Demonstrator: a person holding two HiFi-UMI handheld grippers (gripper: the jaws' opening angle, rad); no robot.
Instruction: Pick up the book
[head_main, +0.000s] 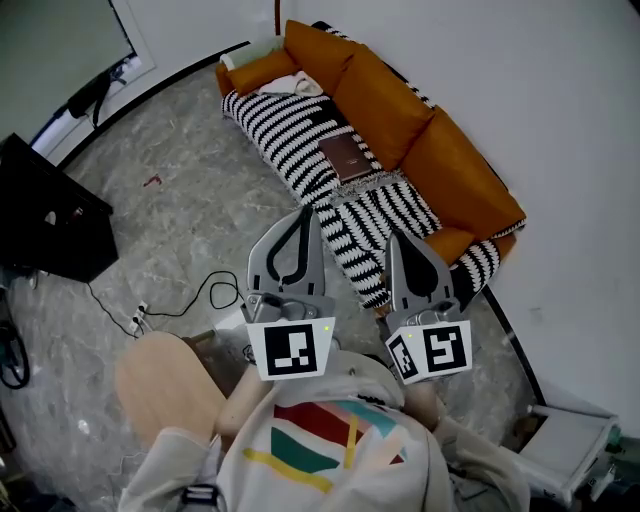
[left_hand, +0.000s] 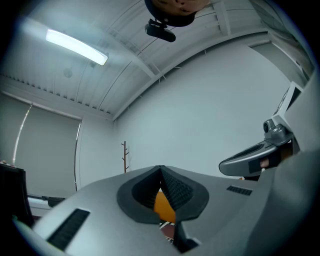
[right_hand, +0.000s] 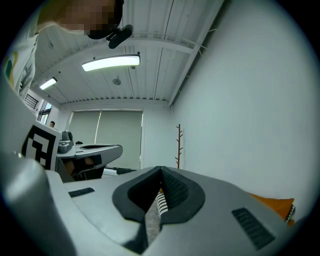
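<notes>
1. Left gripper: jaws pressed together, nothing between them, held in air at approx 7 o'clock from the book
2. Book lies flat on striped blanket over orange sofa, at 12 o'clock ahead of the person, well apart from both grippers
3. Right gripper: also clenched, empty, at 5 o'clock from book
4. Progress: I judge nothing is done yet; approach, opening, grasp & lift are all left

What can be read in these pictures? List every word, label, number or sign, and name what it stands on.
No readable text anywhere.
Book on the sofa: cover too small to read.
Cubes on the left gripper and right gripper: black-and-white square markers, no letters or numbers.
Person's shirt: coloured stripes, no words.
</notes>
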